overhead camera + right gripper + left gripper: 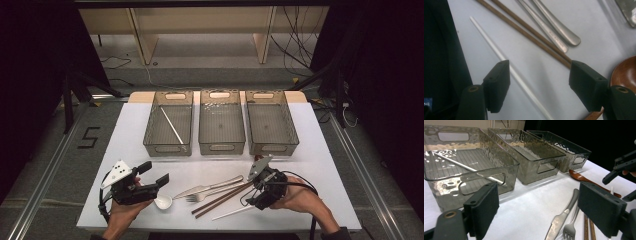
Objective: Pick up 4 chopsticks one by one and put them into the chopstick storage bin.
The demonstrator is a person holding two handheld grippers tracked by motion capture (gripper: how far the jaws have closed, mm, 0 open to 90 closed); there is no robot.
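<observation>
Right gripper [539,85] low over the white tabletop [320,165] near its front edge, jaws wide, nothing pinched; thin white plastic chopstick [499,53] slanting on the bare cloth between them, just beside the left pad. Alongside, two slim brown wooden chopsticks [529,31], smooth steel knife handle [560,31] and glossy brown wooden spoon bowl [625,73]. Left gripper [152,175] jaws wide apart, empty, near the white ceramic spoon [163,201]; open table ahead up to three smoky ribbed plastic bins [221,127], the left one holding another white chopstick [171,125].
</observation>
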